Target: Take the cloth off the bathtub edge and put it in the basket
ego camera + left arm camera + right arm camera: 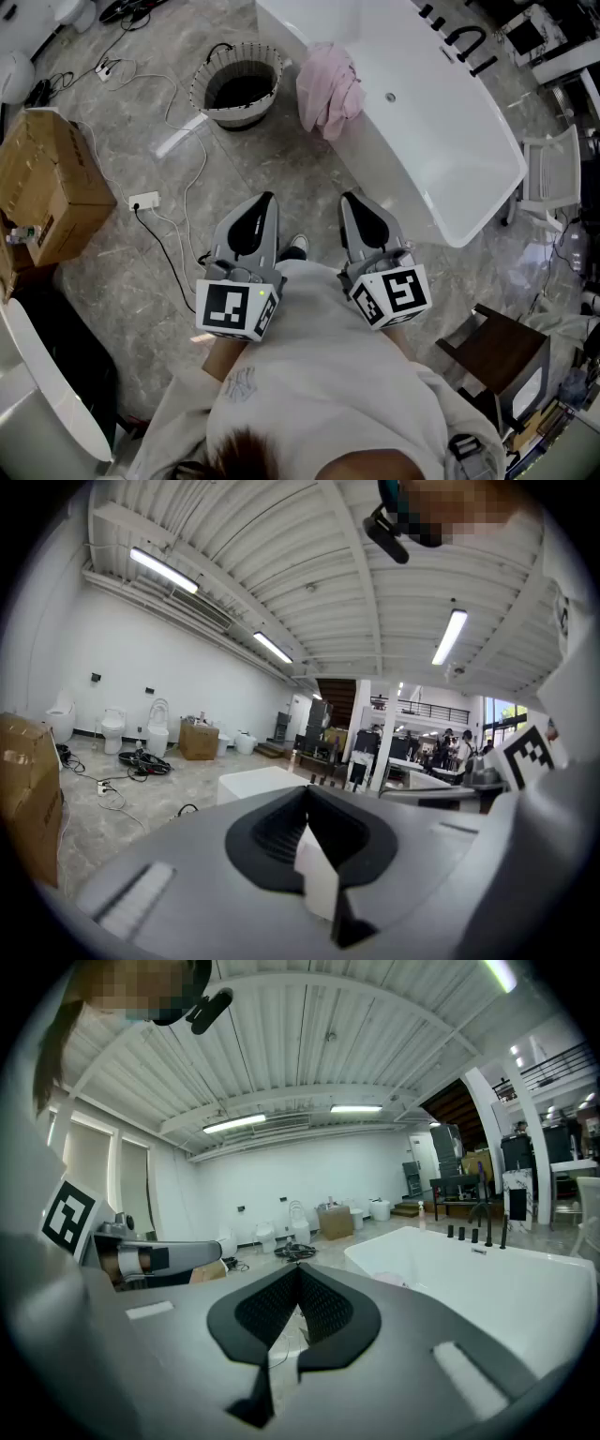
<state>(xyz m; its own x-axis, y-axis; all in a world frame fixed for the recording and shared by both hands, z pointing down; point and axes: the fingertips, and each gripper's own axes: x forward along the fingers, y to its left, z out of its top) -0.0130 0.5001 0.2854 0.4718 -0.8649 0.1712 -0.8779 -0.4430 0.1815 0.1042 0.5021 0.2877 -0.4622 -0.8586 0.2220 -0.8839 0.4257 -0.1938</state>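
A pink cloth [328,87] hangs crumpled over the near rim of the white bathtub [441,141]. To its left on the floor stands a round black-and-white woven basket [239,84], dark inside. My left gripper [268,198] and right gripper [348,198] are held side by side close to the person's body, tips pointing forward, well short of cloth and basket. Both are shut with nothing in them: the left gripper view shows its jaws [305,791] meeting, and the right gripper's [298,1267] meet too. The bathtub [487,1279] lies ahead right of the right gripper.
A cardboard box [47,187] sits at the left, with a power strip [143,200] and white cables trailing across the marble floor toward the basket. A dark wooden chair [497,361] stands at lower right, a white chair [553,173] beyond the tub, and another white fixture [47,394] at lower left.
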